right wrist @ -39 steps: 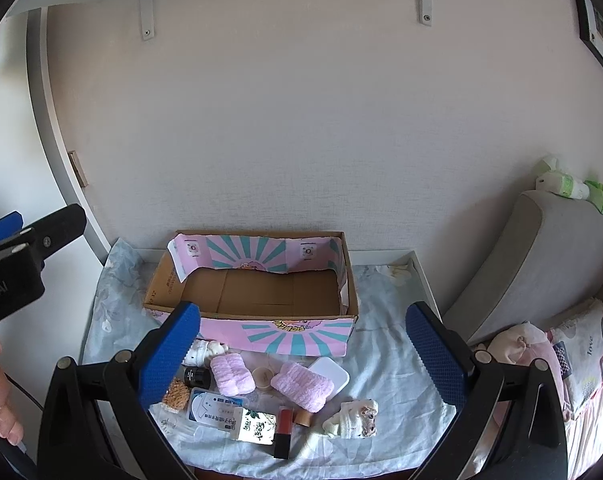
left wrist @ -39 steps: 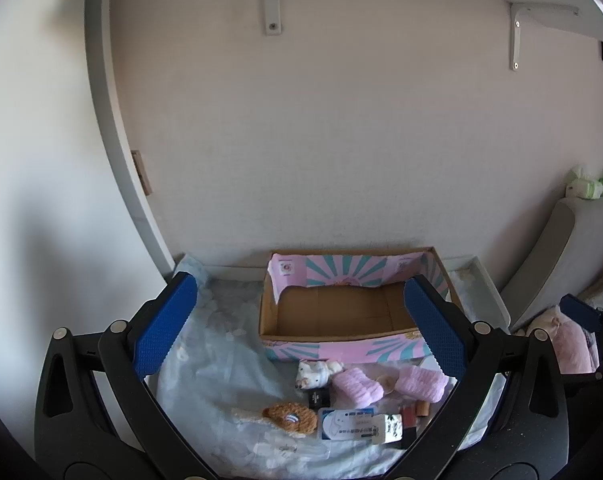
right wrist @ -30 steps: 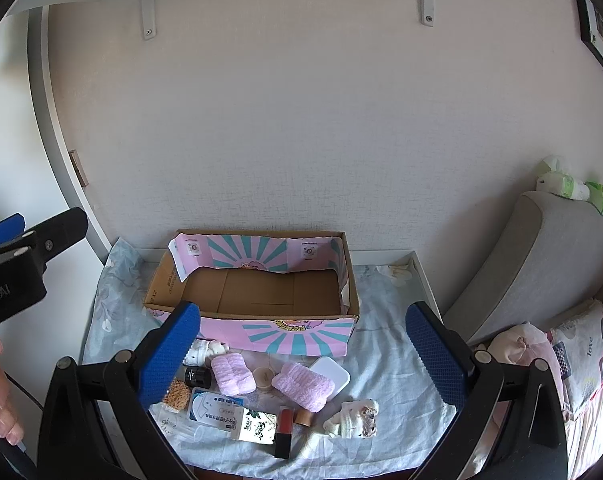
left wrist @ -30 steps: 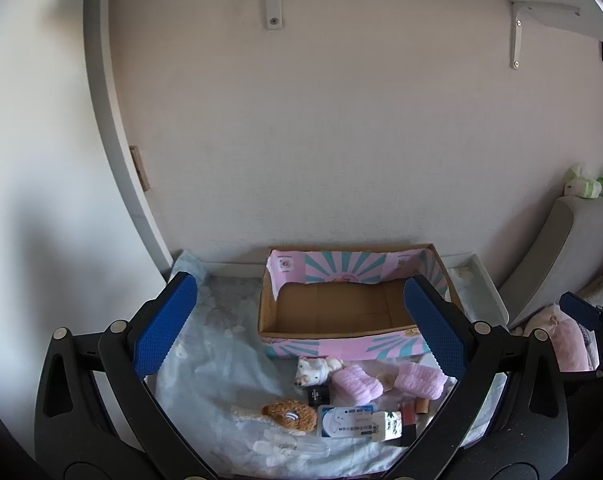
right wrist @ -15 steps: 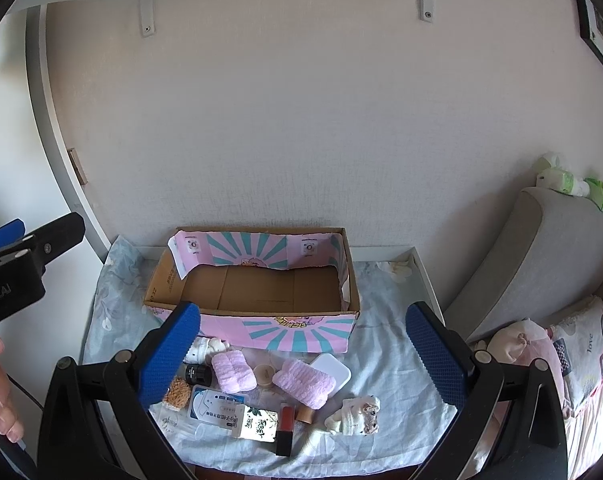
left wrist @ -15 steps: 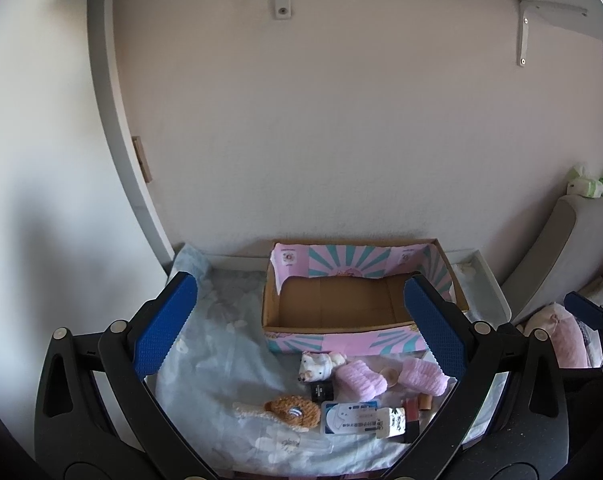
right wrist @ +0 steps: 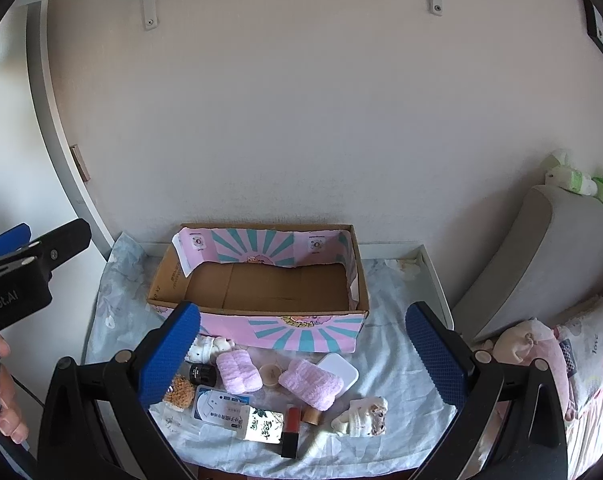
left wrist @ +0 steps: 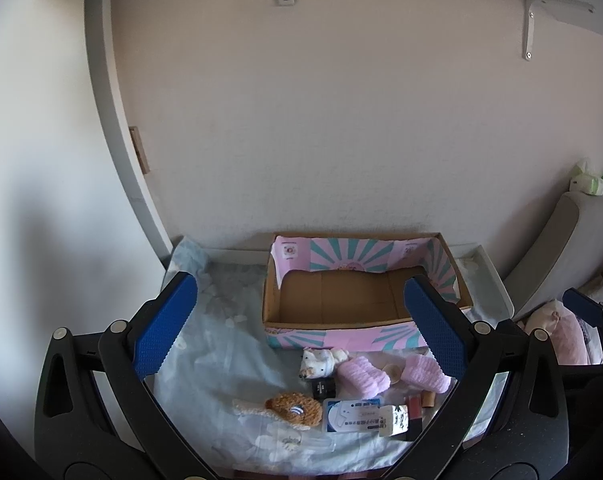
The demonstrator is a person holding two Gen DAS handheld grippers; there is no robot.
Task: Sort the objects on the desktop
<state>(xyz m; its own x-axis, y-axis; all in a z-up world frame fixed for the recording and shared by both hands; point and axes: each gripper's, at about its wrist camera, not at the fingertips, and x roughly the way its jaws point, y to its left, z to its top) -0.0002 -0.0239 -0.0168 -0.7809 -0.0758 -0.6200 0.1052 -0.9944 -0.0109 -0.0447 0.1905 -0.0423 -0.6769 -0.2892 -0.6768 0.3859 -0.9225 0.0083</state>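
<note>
Closest in, the right hand-held gripper (right wrist: 301,354) hangs above the front edge of the tabletop (right wrist: 393,364) with its blue pads spread wide and nothing between them; the left hand-held gripper (left wrist: 301,330) is likewise wide apart and empty, held above the cloth-covered left half. Just beneath them the clutter sits in a loose band running left to right along the front edge: a brown plush toy (left wrist: 295,409) at the left, a white and blue card packet (right wrist: 217,404) lying flat with its long side across the table, a small carton (right wrist: 263,429) tipped on its side against it, and a red and black lipstick (right wrist: 291,432) with its long axis pointing toward the near edge. Beside that lies a cream plush figure (right wrist: 361,416) on its side, its details hard to read. One step back, two pink fuzzy rolls (right wrist: 239,370) lie either side of a small round lid (right wrist: 270,374), with a white rounded case (right wrist: 338,368) touching the right one; a black cap (right wrist: 201,373) and a white plush animal (left wrist: 321,362) are partly hidden behind the right gripper's left finger. Farther back, the pink and teal cardboard box (right wrist: 261,280) stands open and bare inside, long side parallel to the wall. At the far left edge, part of a person's hand (right wrist: 5,400) is cut off by the frame.
</note>
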